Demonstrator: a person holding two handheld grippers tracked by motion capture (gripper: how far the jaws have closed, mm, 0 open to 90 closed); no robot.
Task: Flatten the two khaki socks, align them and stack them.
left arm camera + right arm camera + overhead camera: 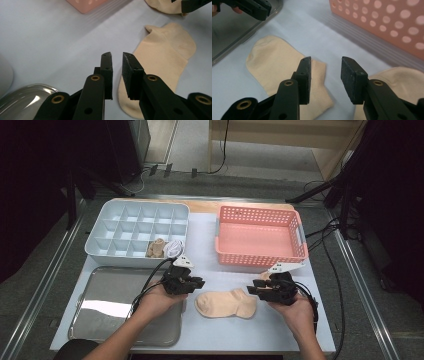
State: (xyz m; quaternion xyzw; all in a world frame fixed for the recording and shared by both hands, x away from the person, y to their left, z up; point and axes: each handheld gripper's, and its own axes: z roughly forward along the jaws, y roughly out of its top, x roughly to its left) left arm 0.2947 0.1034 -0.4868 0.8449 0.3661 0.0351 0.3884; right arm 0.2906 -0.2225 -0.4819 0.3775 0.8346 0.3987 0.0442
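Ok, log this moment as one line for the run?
left gripper: open, empty | right gripper: open, empty | beige sock: flat on mat between them | second sock: beside right gripper

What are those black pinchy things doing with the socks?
A person holds a black two-jaw gripper in each hand over a white table. Between them a beige ankle sock lies flat; a second beige sock lies by the right gripper, in front of the empty pink perforated plastic basket. The left gripper and the right one both hover with open, empty jaws. Two rolled-up pairs, one beige, one white, sit in the pale blue divided organiser tray.
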